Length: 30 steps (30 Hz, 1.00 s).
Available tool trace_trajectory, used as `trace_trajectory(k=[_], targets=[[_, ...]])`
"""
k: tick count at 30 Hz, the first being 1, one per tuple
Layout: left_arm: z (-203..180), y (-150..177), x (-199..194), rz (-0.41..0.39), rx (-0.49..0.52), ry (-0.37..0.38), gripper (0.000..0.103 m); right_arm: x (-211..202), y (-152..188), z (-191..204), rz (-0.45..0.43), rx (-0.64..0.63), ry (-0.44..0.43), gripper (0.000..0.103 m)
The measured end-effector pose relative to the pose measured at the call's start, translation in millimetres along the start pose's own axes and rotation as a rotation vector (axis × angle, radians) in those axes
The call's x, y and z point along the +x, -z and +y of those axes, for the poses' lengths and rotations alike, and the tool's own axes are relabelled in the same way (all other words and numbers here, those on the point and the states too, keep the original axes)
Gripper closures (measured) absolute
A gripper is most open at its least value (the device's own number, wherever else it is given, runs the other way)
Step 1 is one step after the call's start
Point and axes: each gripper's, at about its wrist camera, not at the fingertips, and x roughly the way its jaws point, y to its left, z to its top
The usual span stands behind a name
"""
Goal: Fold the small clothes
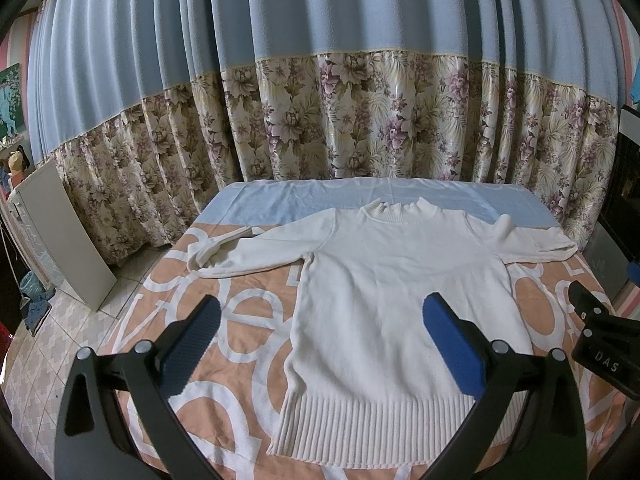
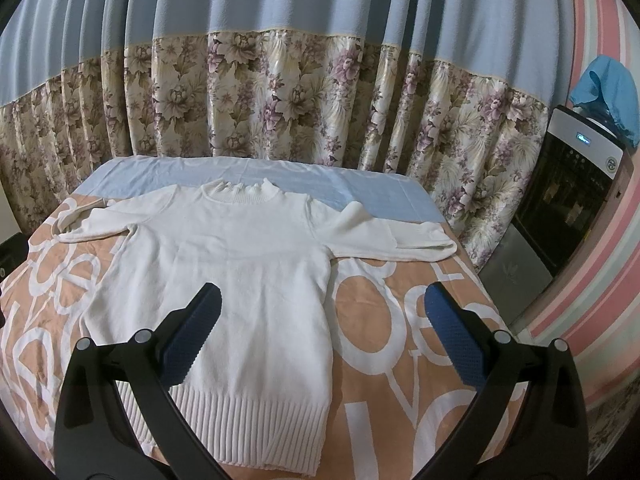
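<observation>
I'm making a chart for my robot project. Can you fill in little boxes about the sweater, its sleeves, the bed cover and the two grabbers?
garment: white sweater, lying flat, spread out, neck toward the curtain
sleeves: both out to the sides, ends bent over, not folded in
hem: ribbed, nearest the cameras
surface: orange and white bed cover, blue strip at far end
left gripper: open, holding nothing, above the sweater's left edge
right gripper: open, holding nothing, above the sweater's right edge
folding: not begun

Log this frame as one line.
stage: pre-fold | white sweater: flat on table, sleeves out | left gripper: open, above hem | right gripper: open, empty
</observation>
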Motion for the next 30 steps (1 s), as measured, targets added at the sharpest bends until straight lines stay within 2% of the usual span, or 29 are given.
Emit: trace_trajectory(k=[13,18,26,30], targets=[[0.2,0.7,1.1,0.005,0.002,0.001,0.002,3.9,2.3,-1.0,0.007,0.0,-0.002,0.003],[-1.1,1.2,17.6,0.026,0.0,0.009,0.002,10.1,4.8,-3.7,0.006,0.002,-0.01,0.003],[-12.7,-4.8,70.9,0.058,0.051,0.021,0.002,75.6,8.3,-23.0,0.015,-0.069,-0.091,0.003],[-21.2,-10.8,103.0,0.068,0.056,0.058,0.002,106.5,3.6,-40.4,-0.004,-0.086,-0.087,0.003]])
